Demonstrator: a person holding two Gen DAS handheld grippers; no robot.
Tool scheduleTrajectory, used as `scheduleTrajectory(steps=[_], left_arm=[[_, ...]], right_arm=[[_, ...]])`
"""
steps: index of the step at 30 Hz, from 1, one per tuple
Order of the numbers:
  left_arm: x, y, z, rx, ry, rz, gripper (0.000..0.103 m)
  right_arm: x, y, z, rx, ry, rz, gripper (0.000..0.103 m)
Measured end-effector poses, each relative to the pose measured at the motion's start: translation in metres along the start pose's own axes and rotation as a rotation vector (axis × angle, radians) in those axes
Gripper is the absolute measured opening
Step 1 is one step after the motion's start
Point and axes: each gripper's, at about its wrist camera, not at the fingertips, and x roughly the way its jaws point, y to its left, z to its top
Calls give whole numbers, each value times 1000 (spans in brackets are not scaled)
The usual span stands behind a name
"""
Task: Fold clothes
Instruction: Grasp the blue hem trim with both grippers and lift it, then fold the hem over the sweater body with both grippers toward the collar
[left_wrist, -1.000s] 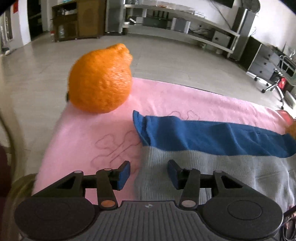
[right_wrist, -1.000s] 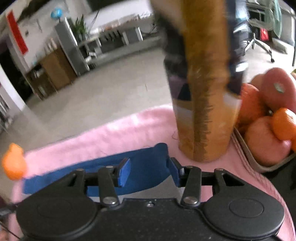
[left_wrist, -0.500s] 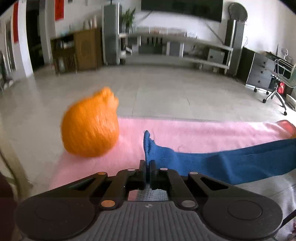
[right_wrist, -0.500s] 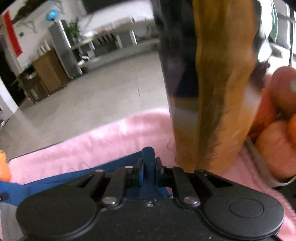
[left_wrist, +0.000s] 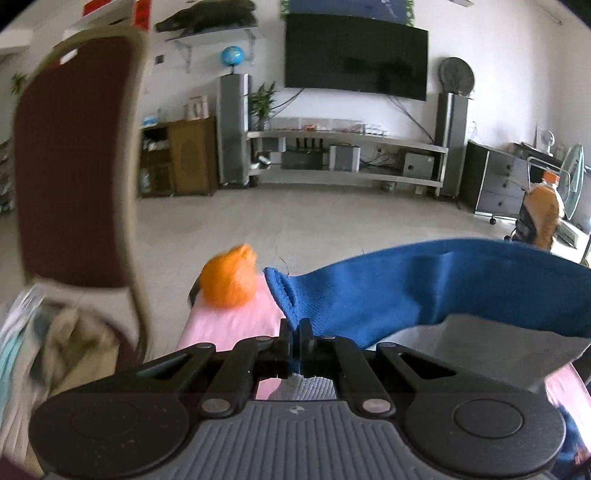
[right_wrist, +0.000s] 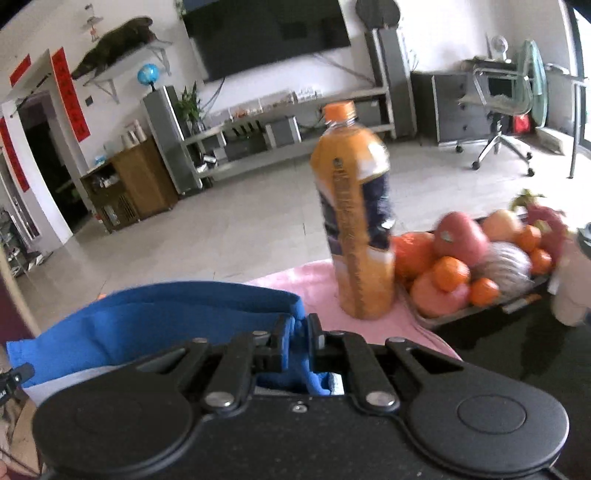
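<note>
**Both grippers pinch the blue band of the garment, lifted off the cloth**

The left gripper has its jaws drawn together on a corner of the blue-and-grey knitted garment. The blue band rises from the pinch toward 2 o'clock and sags across the right half of the left wrist view, with the grey panel hanging beneath it at 4 o'clock. Below the garment lies the pink towel-like cloth, visible at 11 o'clock from the jaws. A knobbly orange citrus fruit, blurred, sits on that cloth's far edge, just beside the garment's held corner. A dark red chair back with a pale frame fills the 9 o'clock side.

The right gripper is likewise closed on the garment's blue edge, which stretches away toward 9 o'clock, raised above the pink cloth. At 1 o'clock from the jaws stands an upright plastic bottle of orange drink with an orange cap, resting on the cloth. Just beside it, at 2 o'clock, a dark tray of mixed fruit holds apples and small oranges.
</note>
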Motion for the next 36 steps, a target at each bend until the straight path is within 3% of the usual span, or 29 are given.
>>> scheduleTrajectory(steps=[3, 7, 10, 12, 14, 16, 20, 27, 30, 36], left_arm=[[-21, 4, -47, 10, 100, 22, 4], [-43, 12, -116, 61, 283, 62, 14], [-63, 32, -133, -30, 298, 39, 12], [-69, 39, -119, -96, 250, -2, 16], [-68, 40, -103, -138, 218, -27, 25], [-51, 33, -89, -137, 240, -21, 34], [-11, 22, -90, -153, 321, -19, 35], [26, 28, -114, -187, 431, -44, 36], [36, 27, -114, -178, 453, -76, 38], [42, 23, -122, -164, 478, -63, 39]], right_arm=[[-35, -28, -43, 48, 4, -8, 8], [-51, -65, -117, 73, 84, -59, 7], [-57, -103, -158, 202, 177, -82, 12], [-60, -116, -156, 275, 159, -61, 17], [-64, -125, -149, 336, 123, -32, 31], [-60, -131, -144, 387, 111, 4, 32], [-19, -128, -142, 474, 211, 88, 32], [8, -108, -138, 377, 276, 83, 35], [15, -100, -137, 321, 299, 75, 40], [31, -91, -137, 236, 350, 26, 43]])
